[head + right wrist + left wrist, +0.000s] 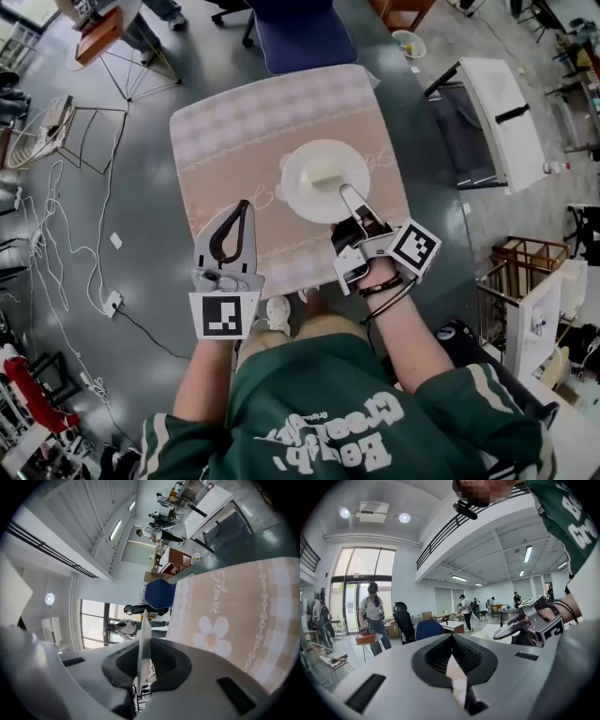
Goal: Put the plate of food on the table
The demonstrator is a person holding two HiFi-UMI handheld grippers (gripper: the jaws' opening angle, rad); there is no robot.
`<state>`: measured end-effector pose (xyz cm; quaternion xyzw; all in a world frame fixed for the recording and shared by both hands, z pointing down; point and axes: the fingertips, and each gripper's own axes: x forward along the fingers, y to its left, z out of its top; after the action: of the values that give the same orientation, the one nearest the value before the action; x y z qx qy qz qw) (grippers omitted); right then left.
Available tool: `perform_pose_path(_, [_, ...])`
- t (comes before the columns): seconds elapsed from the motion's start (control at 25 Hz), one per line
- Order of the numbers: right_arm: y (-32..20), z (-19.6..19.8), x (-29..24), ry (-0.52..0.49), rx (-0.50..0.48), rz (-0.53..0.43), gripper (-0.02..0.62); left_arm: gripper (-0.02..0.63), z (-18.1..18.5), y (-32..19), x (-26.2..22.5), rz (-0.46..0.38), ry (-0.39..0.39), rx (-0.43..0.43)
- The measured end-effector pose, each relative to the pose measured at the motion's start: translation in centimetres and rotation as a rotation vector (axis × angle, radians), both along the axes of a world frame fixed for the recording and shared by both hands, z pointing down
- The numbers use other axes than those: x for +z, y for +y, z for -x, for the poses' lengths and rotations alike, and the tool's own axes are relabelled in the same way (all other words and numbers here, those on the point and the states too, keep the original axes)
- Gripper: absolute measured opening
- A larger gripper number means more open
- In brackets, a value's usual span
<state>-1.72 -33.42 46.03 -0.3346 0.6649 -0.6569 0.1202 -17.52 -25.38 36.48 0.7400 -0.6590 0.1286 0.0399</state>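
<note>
Two fingers (pixel 169 662) on the right gripper (pixel 349 195) are pinched narrow onto the near rim of the white plate (pixel 302 183). From that gripper's own view the rim shows edge-on, a thin pale sliver caught right between them. Just past the fingertips, in the middle of the plate, sits the food (pixel 324 174), a pale blocky lump, no idea what exactly. The plate is out over the middle of the worktop (pixel 234 122) with its flowery pinkish cloth, but honestly I can't tell if it's already resting on the cloth or hanging just above it. Off to the left of those fingers and a bit nearer the person, the left gripper (pixel 246 206) has its fingers closed tip to tip with nothing in them, well apart from the plate. So I'd say this is the setting-down step, pretty much the end of the job. Next move imo: ease the plate flat onto the cloth, keeping it level so the lump doesn't slide. Then open the right fingers and pull straight back off the rim without dragging the plate along.
</note>
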Motion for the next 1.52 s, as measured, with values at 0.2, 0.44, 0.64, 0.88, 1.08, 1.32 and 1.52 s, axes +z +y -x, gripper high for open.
perform_pose_path(0.2, [-4.5,-1.2,2.8,-0.004,0.011,0.022,0.032,0.011,-2.1,-3.7,1.6,-0.001,0.006,0.016])
perform_pose_path(0.44, [-7.3,-0.4,6.5,0.084,-0.015,0.007,0.032,0.011,-1.9,-6.5,4.0,-0.005,0.026,0.016])
perform_pose_path(0.64, [-8.6,0.7,9.3,0.08,0.021,0.056,0.032,0.011,-1.1,-8.3,6.0,0.01,0.027,-0.009])
perform_pose_path(0.88, [-9.5,1.7,11.3,0.101,0.016,0.068,0.032,0.009,-1.3,-10.1,7.9,0.035,0.048,-0.002])
perform_pose_path(1.08, [-10.2,2.7,13.4,0.12,0.006,0.094,0.032,0.009,-1.1,-11.1,8.7,0.042,0.046,-0.002])
perform_pose_path(1.32, [-12.0,3.4,14.8,0.138,0.012,0.069,0.032,0.009,-0.8,-11.9,9.9,0.066,0.046,0.002])
perform_pose_path(1.52, [-13.3,4.1,16.7,0.199,0.0,0.076,0.032,0.009,-0.2,-12.3,10.6,0.077,0.085,-0.02])
